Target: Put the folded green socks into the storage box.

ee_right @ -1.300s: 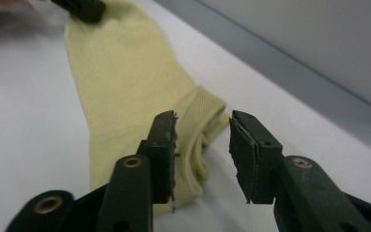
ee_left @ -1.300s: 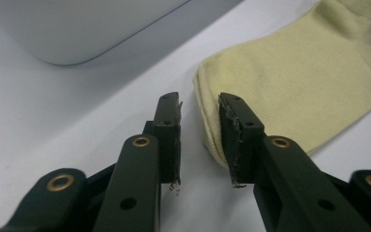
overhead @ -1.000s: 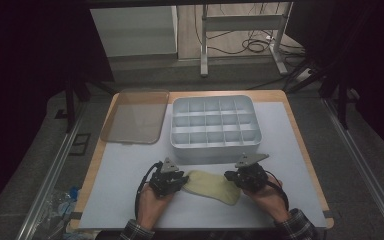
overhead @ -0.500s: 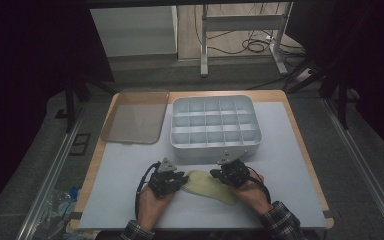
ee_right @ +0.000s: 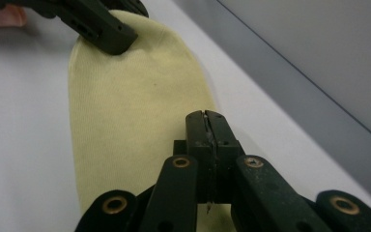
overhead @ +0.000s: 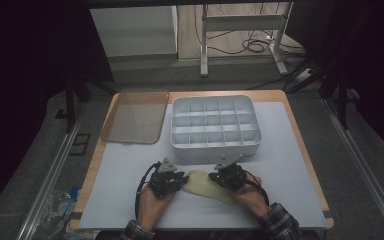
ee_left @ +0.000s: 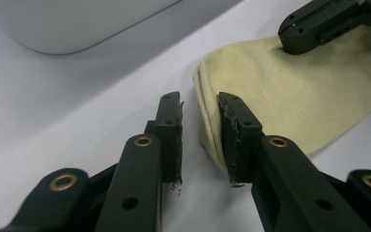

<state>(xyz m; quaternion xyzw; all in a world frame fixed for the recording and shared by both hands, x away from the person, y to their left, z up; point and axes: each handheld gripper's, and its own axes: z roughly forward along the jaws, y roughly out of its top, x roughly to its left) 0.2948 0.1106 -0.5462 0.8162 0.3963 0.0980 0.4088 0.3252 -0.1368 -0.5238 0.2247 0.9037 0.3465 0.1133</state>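
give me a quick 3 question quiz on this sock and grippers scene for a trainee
1. True or false: the jaws of the left gripper are pressed together.
2. Multiple choice: the pale yellow sock lies
A. inside the divided white tray
B. flat on the table between the two grippers
C. on the clear lid
3. Fill in: in the right gripper view, the jaws of the right gripper are ____ over the sock.

Key
1. False: they stand apart, astride the sock's end edge.
2. B
3. Shut; whether cloth is pinched between them cannot be told.
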